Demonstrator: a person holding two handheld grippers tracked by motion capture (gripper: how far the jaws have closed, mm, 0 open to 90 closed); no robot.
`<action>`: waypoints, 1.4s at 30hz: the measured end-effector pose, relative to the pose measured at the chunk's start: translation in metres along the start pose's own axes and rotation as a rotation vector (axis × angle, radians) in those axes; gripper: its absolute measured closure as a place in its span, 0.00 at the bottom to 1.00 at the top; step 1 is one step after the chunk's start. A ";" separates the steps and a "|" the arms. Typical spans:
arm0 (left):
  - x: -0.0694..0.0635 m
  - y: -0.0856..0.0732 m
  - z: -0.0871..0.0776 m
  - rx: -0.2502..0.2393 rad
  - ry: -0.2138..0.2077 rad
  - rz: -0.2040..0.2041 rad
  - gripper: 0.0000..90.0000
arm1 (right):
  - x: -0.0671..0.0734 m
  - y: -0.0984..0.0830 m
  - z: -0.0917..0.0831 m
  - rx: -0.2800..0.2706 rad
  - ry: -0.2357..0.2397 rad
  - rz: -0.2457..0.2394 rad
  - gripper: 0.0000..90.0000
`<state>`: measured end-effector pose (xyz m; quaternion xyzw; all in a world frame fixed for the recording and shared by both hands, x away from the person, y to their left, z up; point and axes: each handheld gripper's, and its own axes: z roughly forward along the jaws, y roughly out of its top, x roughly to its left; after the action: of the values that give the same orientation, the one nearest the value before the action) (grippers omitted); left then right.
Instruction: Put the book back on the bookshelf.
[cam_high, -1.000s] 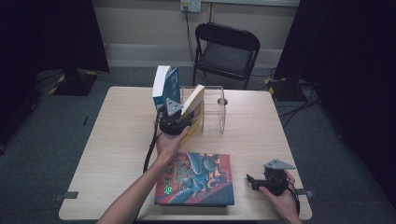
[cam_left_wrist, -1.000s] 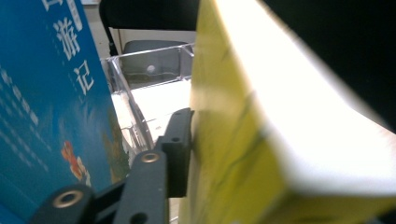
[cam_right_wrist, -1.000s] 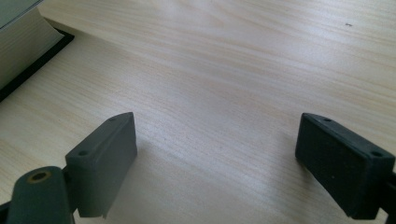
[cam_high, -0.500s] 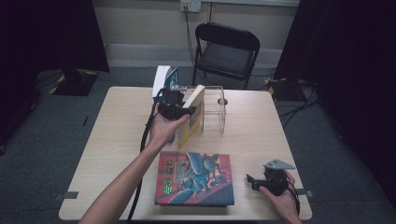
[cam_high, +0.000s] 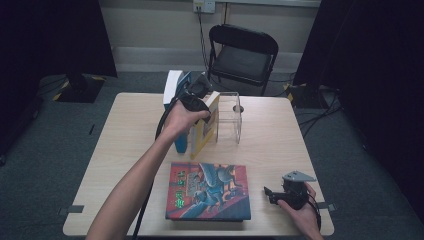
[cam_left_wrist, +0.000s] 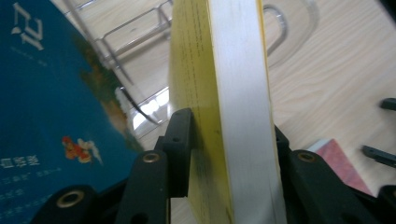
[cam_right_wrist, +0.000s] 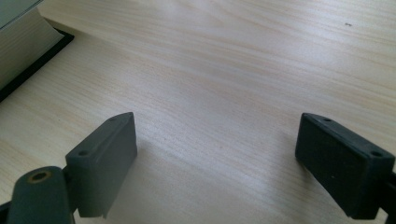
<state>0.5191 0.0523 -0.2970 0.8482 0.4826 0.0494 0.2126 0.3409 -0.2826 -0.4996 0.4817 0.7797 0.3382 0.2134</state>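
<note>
High view: left gripper (cam_high: 196, 95) sits over the yellow book (cam_high: 206, 127); hand and gripper body cover the book's top edge, so the pads' contact cannot be read there. Blue book (cam_high: 176, 100) partly hidden behind the hand and cable. Clear rack (cam_high: 231, 116) barely separable from the table (cam_high: 125, 145); its wire dividers too faint to count.

Left gripper view: yellow book cut off by top and bottom edges; blue book cover cut off at left, lettering blurred.

Right gripper view: big book (cam_right_wrist: 23, 42) cropped at the left corner; cover unseen.
</note>
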 end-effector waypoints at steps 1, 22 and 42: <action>-0.001 0.001 0.002 0.019 0.004 -0.001 0.73 | 0.000 0.000 0.000 0.000 0.000 0.000 0.14; 0.018 0.022 0.006 -0.055 0.098 -0.173 0.84 | 0.000 0.000 0.000 0.000 -0.001 0.000 0.14; 0.023 0.023 0.017 -0.189 0.078 -0.178 0.79 | 0.000 0.000 0.000 0.001 0.001 0.002 0.14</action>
<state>0.5544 0.0564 -0.3060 0.7757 0.5569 0.1089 0.2762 0.3407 -0.2825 -0.4995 0.4823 0.7797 0.3383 0.2124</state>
